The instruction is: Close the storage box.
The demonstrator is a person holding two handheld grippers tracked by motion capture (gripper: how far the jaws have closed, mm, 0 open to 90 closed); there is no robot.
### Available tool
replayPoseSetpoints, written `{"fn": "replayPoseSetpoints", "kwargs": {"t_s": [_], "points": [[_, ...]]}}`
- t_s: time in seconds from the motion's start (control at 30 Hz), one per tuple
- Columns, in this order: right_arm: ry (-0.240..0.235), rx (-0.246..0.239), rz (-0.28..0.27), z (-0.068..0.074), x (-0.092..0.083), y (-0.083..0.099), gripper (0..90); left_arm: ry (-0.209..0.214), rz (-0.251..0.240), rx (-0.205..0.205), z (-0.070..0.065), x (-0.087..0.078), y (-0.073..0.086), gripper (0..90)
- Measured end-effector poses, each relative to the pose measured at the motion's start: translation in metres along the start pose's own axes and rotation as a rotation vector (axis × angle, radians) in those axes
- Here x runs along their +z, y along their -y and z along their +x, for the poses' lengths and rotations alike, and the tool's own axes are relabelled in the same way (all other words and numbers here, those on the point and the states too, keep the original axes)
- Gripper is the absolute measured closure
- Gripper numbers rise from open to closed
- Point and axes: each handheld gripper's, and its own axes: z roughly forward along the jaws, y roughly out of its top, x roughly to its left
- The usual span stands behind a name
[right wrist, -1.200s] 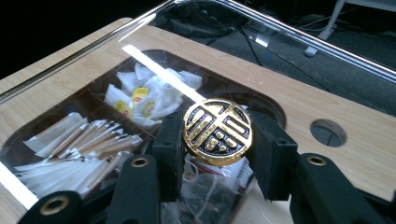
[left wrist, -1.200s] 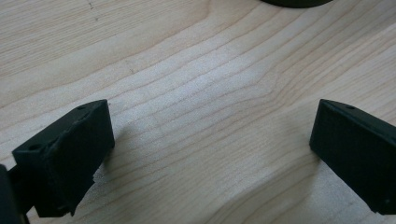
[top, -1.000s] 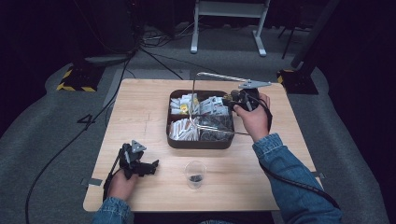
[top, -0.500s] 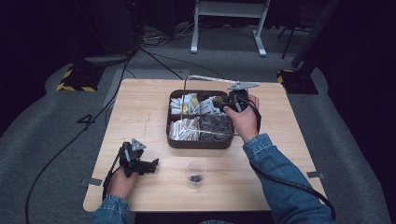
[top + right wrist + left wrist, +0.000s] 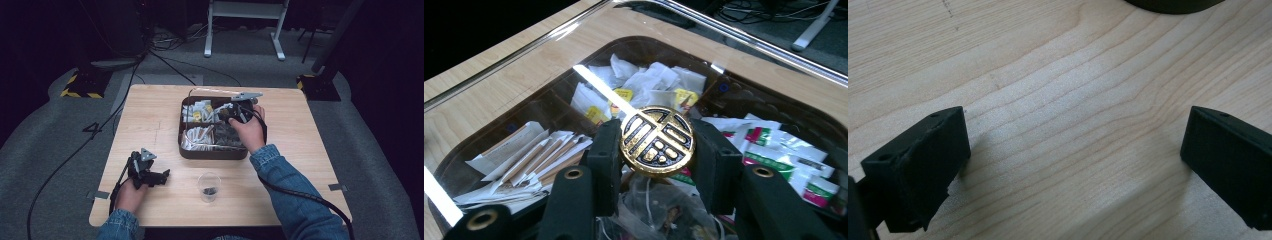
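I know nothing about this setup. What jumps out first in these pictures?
The round gold knob clamped between the right gripper's jaws, sitting on a clear glass lid over the dark compartment box of tea bags and packets mid-table. Nearer the person, a clear cup stands alone, and the left gripper rests open on bare wood.

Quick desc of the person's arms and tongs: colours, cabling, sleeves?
Both tongs are black with blocky jaws: left tongs, right tongs with brass-coloured eyelets. Each carries a grey three-cornered plate and trails a black cable. Sleeves are blue denim.
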Motion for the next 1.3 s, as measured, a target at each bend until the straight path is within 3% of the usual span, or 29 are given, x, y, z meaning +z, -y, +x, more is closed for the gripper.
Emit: {"fn": "replayPoseSetpoints", "kwargs": {"t_s": [0.3,0.73,1.3], "points": [[-0.010,-0.027,0.042,0.009,0.019,0.002,58.6,-0.002,0.002,0.001,0.000,-0.001,0.000,0.0],[0.009,-0.012,0.088,0.011,0.040,0.008,58.6,-0.008,0.001,-0.008,-0.001,-0.001,0.001,0.0],[0.010,-0.020,0.099,0.011,0.050,0.012,58.5,-0.006,0.001,-0.007,0.000,-0.001,0.001,0.0]]}}
